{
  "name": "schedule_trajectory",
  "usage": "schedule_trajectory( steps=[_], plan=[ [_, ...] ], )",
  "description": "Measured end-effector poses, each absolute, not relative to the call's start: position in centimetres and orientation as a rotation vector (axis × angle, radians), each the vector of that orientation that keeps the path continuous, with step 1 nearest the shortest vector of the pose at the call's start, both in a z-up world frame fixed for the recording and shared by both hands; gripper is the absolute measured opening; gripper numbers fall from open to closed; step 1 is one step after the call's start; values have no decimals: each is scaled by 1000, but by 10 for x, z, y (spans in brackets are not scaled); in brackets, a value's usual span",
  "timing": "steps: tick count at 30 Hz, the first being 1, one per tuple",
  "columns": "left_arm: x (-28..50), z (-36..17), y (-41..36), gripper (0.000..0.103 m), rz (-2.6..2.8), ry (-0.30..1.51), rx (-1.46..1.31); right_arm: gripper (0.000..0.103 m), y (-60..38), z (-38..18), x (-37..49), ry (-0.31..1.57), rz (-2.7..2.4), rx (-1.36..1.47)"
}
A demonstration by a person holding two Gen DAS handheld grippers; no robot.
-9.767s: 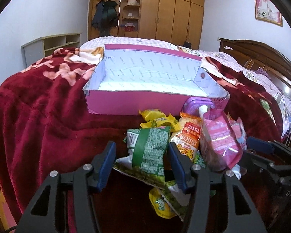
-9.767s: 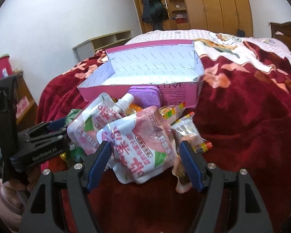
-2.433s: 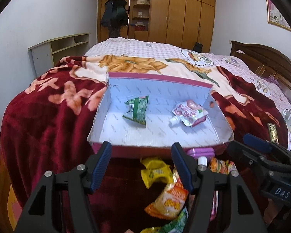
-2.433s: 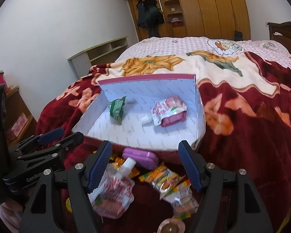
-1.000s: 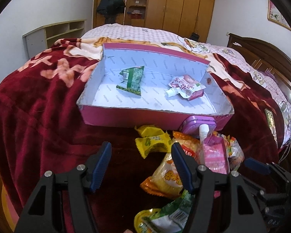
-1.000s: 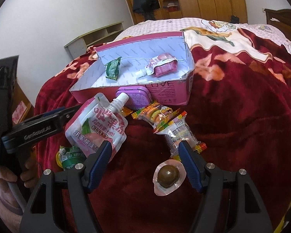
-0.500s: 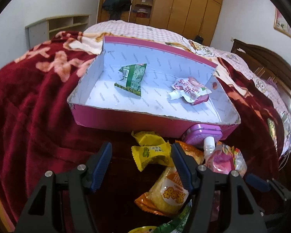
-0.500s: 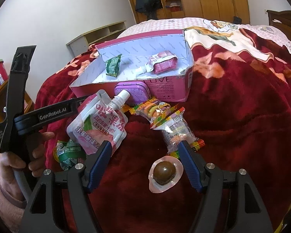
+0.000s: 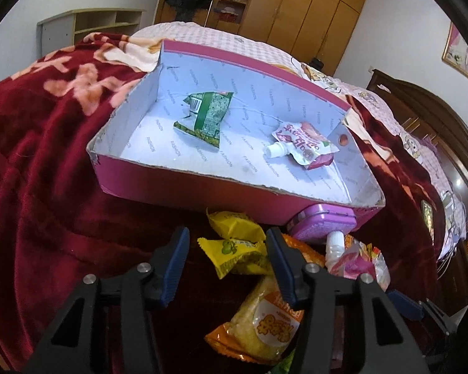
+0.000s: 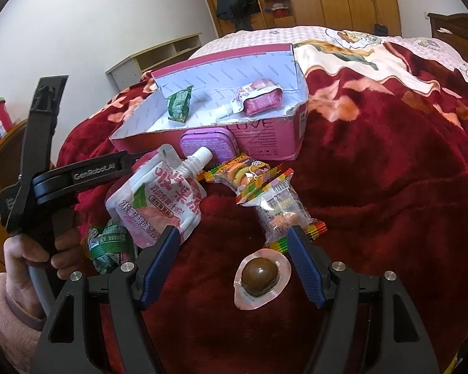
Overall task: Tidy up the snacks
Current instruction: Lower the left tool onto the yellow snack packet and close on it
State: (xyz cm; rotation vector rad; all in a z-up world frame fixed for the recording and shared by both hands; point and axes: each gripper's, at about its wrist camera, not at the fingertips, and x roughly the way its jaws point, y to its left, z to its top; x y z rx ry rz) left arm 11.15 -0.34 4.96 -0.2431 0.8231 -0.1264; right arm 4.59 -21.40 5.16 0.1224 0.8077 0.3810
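A pink box [image 9: 184,187] with a white inside lies on the red blanket, holding a green packet [image 9: 206,115] and a pink spout pouch [image 9: 302,143]. In front of it lie two yellow packets [image 9: 237,252], an orange bag [image 9: 265,321] and a purple tin [image 9: 321,224]. My left gripper [image 9: 227,258] straddles the nearer yellow packet with its jaws closing; the pads do not press it. My right gripper [image 10: 232,261] is open around a chocolate ball in its cup [image 10: 260,277]. Beside it lie a pink pouch [image 10: 162,205], two candy packs [image 10: 265,193] and a green packet [image 10: 109,243].
A person's hand [image 10: 25,249] in a pink sleeve holds the left gripper's handle at the left of the right wrist view. A phone [image 9: 427,218] lies on the blanket at the right. A wooden headboard [image 9: 427,106], wardrobes and a low shelf unit [image 9: 90,25] ring the bed.
My left gripper has come forward and down over the yellow packets, and its jaws have narrowed. The right gripper has stayed put over the chocolate ball.
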Motion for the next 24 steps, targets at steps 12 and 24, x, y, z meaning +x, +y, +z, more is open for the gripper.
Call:
schedule_trajectory(
  steps=[12,24],
  plan=[
    [105,48,2,42,-157,824,-248,73,-213,52,46,808,383,118],
    [84,60,14,34,-94,772,-219,73,-211,56,41,800,378,101]
  ],
)
